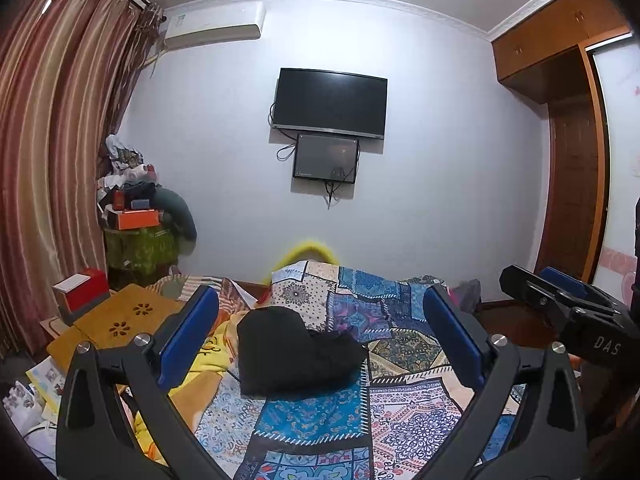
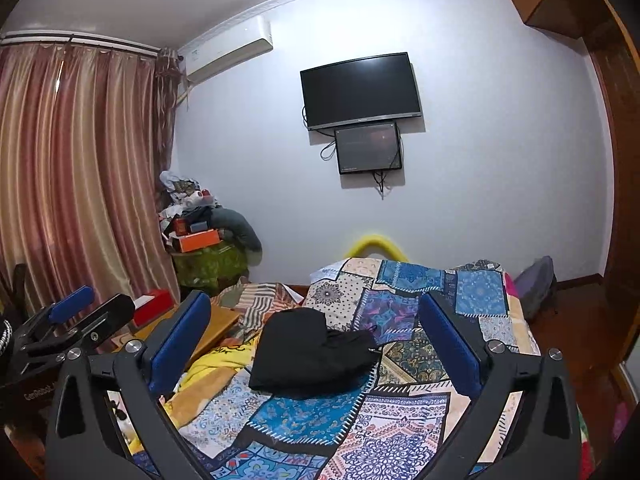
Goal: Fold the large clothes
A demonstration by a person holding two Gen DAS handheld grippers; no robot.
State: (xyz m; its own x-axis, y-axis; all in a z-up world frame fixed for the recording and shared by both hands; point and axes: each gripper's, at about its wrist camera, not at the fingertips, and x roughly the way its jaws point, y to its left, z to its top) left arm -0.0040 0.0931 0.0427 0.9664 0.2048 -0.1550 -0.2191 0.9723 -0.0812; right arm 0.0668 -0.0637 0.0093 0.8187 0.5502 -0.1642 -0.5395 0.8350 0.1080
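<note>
— Black cloth, bundled into a compact heap: that is the garment (image 1: 296, 350), lying on the patchwork bedspread (image 1: 320, 412) in the middle of the bed.

— Is either gripper holding it?

— No. The left gripper (image 1: 320, 336) has its blue pads spread wide, nothing pressed between them, and the right gripper (image 2: 316, 340) stands just as wide. Both hang short of the bundle, level with each other, side by side.

— So which step is this?

— My reading: a fold has just been let go, or the whole piece is finished. From these angles I cannot tell whether the heap is neatly squared or merely bunched; one edge trails loose toward the right.

— And next?

— If more folding is wanted, each gripper needs an edge of the heap, pinched low against the bedspread. Otherwise, lift the bundle aside.
</note>
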